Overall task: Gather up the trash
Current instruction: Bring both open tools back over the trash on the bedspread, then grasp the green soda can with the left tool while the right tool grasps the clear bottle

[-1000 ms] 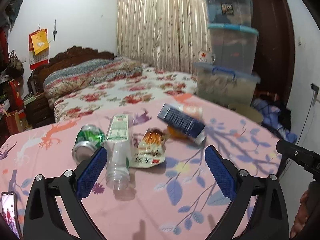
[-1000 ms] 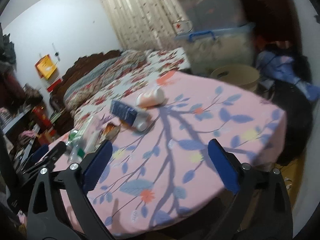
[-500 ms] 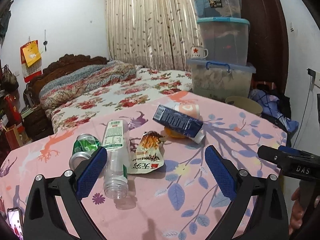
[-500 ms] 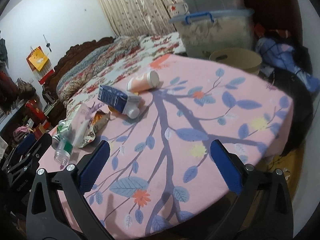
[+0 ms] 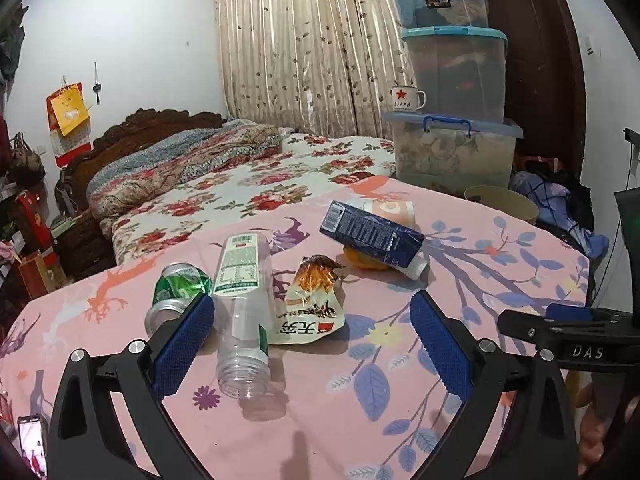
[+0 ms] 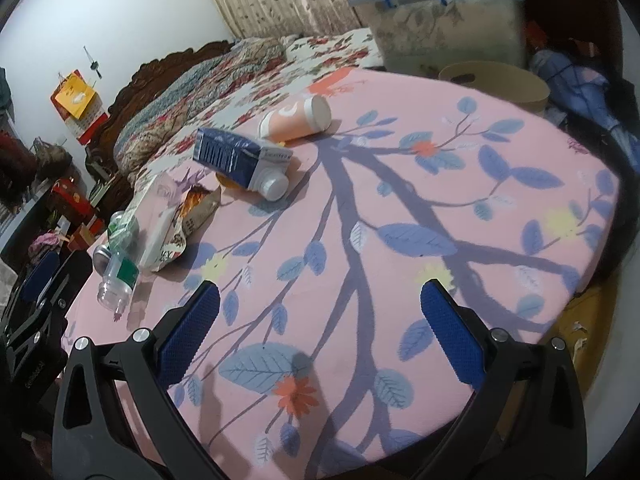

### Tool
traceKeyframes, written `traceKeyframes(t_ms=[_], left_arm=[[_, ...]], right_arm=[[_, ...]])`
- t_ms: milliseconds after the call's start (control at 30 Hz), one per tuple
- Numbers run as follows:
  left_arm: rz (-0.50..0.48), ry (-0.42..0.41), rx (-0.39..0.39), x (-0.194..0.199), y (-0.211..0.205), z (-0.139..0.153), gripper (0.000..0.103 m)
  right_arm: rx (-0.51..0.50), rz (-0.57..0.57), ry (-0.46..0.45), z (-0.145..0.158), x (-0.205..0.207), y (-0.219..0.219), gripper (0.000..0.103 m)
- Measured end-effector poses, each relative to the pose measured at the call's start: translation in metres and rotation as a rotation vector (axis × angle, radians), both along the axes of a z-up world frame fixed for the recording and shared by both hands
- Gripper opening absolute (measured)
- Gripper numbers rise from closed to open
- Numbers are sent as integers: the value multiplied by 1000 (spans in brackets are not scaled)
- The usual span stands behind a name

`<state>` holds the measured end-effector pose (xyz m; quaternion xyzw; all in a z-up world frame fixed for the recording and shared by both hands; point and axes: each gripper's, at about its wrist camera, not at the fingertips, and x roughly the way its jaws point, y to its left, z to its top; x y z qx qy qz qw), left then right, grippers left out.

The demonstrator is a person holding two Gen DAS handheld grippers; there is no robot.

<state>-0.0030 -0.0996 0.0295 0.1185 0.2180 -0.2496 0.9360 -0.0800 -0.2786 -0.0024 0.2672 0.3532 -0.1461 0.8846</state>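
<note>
Trash lies on a pink flowered tablecloth [image 5: 460, 272]: a crushed green can [image 5: 176, 292], a clear plastic bottle [image 5: 242, 304] on its side, a snack wrapper [image 5: 310, 308], a dark blue carton [image 5: 372, 236] and a pink cup [image 5: 390, 210] lying down. My left gripper [image 5: 312, 340] is open and empty, hovering just in front of the bottle and wrapper. My right gripper [image 6: 320, 332] is open and empty over the table's near right part. It faces the carton [image 6: 236, 156], the cup [image 6: 296, 118], the wrapper [image 6: 188, 216] and the bottle [image 6: 128, 256].
A tan bin [image 5: 502, 204] stands past the table's far right edge, also in the right wrist view [image 6: 496, 82]. Stacked plastic storage boxes [image 5: 452, 80] and a floral bed [image 5: 248, 184] are behind. A phone [image 5: 32, 446] shows at lower left.
Both grippers shifted; the left view steadied and drew slightly closer to the trash. The right gripper tilted down toward the table. Both stayed open and empty.
</note>
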Motion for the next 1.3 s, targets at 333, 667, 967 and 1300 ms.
traceKeyframes(t_ms=[333,667,967,1300], left_arm=[[-42,65,-45,9,5,-5,94],[-37,79,-71,12,13,-5,94],[121,187,-260,55,105,12,94],[261,473,-346,145,151,-3,85]], right_arm=[[54,26,90,-16,13,1,100],[45,48,55,-18,12,4,100],[88,62,6,-15,13,-5,97],[98,364,-30,11,92,43,77]])
